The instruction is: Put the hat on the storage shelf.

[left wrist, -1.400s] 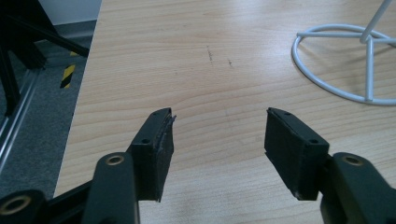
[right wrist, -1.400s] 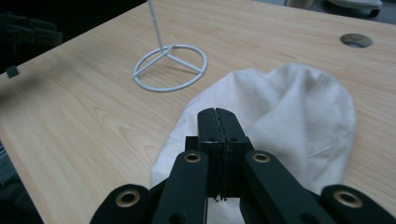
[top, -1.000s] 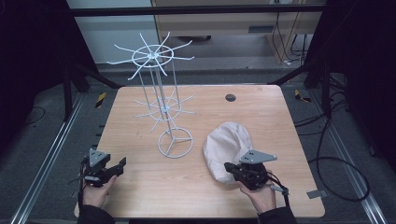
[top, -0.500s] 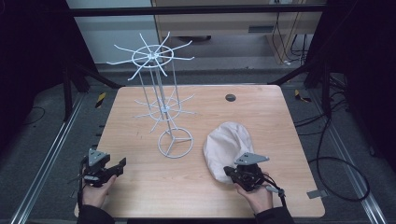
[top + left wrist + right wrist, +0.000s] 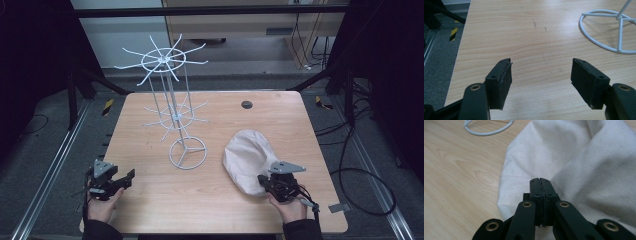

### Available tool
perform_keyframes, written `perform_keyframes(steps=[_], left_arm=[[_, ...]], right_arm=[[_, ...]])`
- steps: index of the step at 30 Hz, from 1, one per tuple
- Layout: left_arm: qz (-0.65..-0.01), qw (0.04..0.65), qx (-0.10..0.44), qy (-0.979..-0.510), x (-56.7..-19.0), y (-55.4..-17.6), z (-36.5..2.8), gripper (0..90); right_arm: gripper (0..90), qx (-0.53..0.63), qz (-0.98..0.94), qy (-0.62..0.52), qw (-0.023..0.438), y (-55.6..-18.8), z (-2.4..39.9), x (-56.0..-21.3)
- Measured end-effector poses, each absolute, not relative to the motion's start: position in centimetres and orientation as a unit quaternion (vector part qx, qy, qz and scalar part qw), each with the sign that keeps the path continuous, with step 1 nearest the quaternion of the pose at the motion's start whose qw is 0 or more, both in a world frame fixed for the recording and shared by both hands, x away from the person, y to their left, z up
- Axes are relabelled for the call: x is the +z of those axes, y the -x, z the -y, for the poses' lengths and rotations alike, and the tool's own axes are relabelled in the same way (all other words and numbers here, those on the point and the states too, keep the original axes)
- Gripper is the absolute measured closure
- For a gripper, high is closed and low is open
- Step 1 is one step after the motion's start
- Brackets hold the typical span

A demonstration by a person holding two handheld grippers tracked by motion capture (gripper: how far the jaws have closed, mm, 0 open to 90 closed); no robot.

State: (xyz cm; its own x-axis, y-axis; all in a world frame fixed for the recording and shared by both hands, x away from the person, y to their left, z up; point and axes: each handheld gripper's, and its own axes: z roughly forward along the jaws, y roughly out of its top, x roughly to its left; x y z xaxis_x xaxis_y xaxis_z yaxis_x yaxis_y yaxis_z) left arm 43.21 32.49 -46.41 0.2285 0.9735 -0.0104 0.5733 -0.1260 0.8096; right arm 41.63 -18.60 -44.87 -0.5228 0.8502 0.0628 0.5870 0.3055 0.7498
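Note:
A cream cloth bag point(image 5: 247, 155) lies crumpled on the right half of the wooden table point(image 5: 280, 120). My right gripper point(image 5: 263, 180) is at the bag's near edge, held by a hand. In the right gripper view its jaws point(image 5: 540, 180) are shut flat against each other just over the cloth point(image 5: 579, 152), and I see no fabric between the pads. My left gripper point(image 5: 126, 178) stays at the front left corner. Its jaws point(image 5: 541, 67) stand open wide over bare wood.
A white wire rack point(image 5: 172, 117) with radiating hooks stands mid-table on a ring base point(image 5: 187, 152), between the two grippers; its ring point(image 5: 599, 42) lies ahead and right of the left jaws. A small dark disc point(image 5: 247, 104) sits near the far edge.
My right gripper has shifted a little to the right along the bag's near edge, still shut. The left gripper has not moved.

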Motion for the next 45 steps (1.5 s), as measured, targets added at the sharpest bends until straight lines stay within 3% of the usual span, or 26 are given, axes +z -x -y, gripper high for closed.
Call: perform_keyframes(steps=[23,34,45], left_arm=[[-0.552,0.368,0.250,-0.705,-46.4,-43.2,-32.3,44.0],[-0.551,0.370,0.241,-0.709,-46.4,-43.3,-32.2,46.7],[-0.548,0.366,0.242,-0.712,-46.6,-43.5,-32.1,45.6]], right_arm=[[86.3,0.354,-0.757,-0.505,0.217,-42.8,23.5,-44.9],[77.0,0.390,-0.772,-0.457,0.209,-42.6,19.3,-43.5],[60.2,0.374,-0.787,-0.450,0.196,-45.4,14.6,-46.2]])
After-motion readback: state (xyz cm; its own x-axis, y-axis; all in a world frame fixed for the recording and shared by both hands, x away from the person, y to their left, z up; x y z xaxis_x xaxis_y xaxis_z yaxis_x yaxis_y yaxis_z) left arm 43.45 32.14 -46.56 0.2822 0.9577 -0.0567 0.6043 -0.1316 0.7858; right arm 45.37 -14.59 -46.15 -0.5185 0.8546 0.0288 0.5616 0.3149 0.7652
